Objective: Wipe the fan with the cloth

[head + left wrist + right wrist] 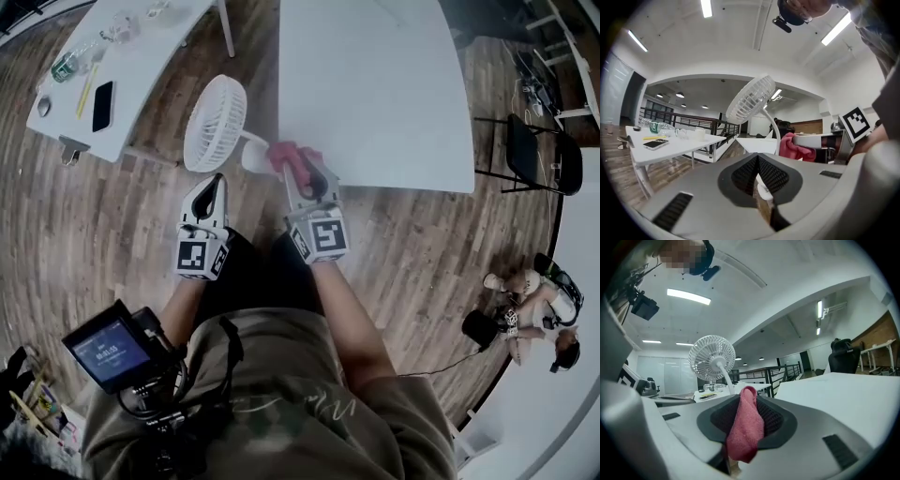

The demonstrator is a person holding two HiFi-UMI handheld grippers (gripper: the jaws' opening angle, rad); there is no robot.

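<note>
A white fan point(214, 122) stands at the near left corner of the big white table point(375, 84), its round grille tilted up. My right gripper point(302, 176) is shut on a pink cloth point(289, 156), right next to the fan's base. In the right gripper view the cloth point(746, 423) hangs folded between the pads, with the fan point(711, 356) ahead to the left. My left gripper point(210, 190) is shut and holds nothing, just below the grille. The left gripper view shows the fan point(750, 98) above its tips and the cloth point(797, 147) to the right.
A second white table point(141, 75) at the upper left carries a phone point(102, 105), a bottle point(70, 64) and small items. A black chair point(539, 155) stands at the right. A person point(525, 300) is at the lower right on the wooden floor.
</note>
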